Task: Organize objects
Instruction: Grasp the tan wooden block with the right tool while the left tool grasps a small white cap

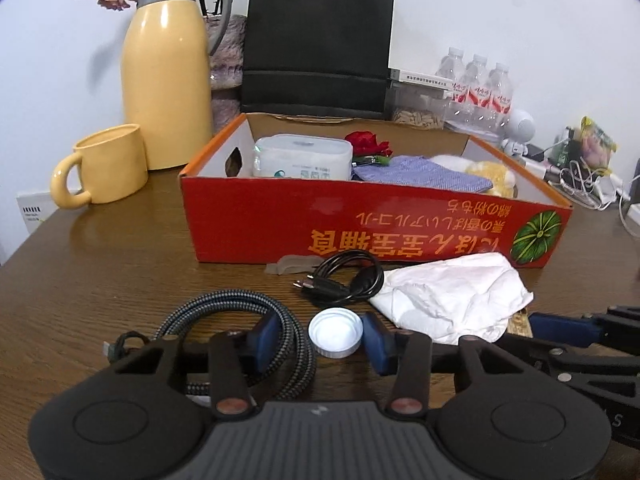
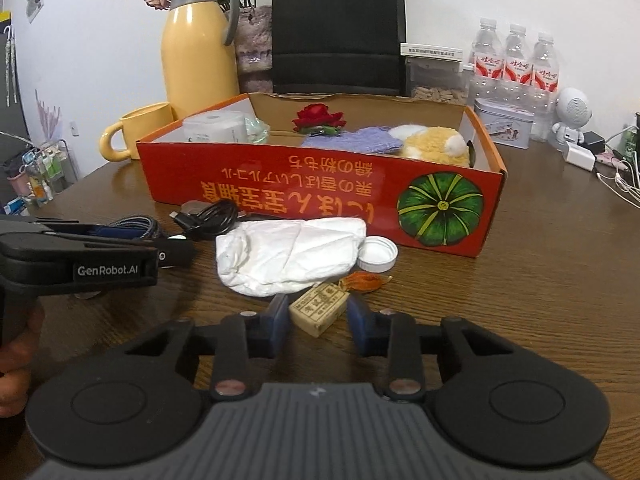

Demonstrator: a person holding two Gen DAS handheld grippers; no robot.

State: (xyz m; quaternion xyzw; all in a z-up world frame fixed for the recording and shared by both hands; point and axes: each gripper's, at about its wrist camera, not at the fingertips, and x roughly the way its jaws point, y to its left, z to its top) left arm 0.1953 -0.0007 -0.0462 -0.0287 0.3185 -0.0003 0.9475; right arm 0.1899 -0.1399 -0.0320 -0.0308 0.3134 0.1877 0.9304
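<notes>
A white bottle cap (image 1: pixel 335 338) lies on the wooden table between the blue pads of my left gripper (image 1: pixel 320 334). The right pad touches its rim, while a gap shows at the left pad (image 1: pixel 266 336), so the jaws stand open around it. My right gripper (image 2: pixel 318 318) is shut on a small tan printed block (image 2: pixel 319 308), with a blue pad against each side. Behind both stands the open red cardboard box (image 1: pixel 360 224), holding a white tub, a red flower, a blue cloth and a plush toy.
A braided cable (image 1: pixel 240 320), a black cable (image 1: pixel 344 280) and a crumpled white tissue (image 1: pixel 448 300) lie before the box. A second white cap (image 2: pixel 378 254) and an orange scrap (image 2: pixel 364 281) sit near the block. A yellow jug (image 1: pixel 166 72), mug (image 1: pixel 108 164), black bag and water bottles stand behind.
</notes>
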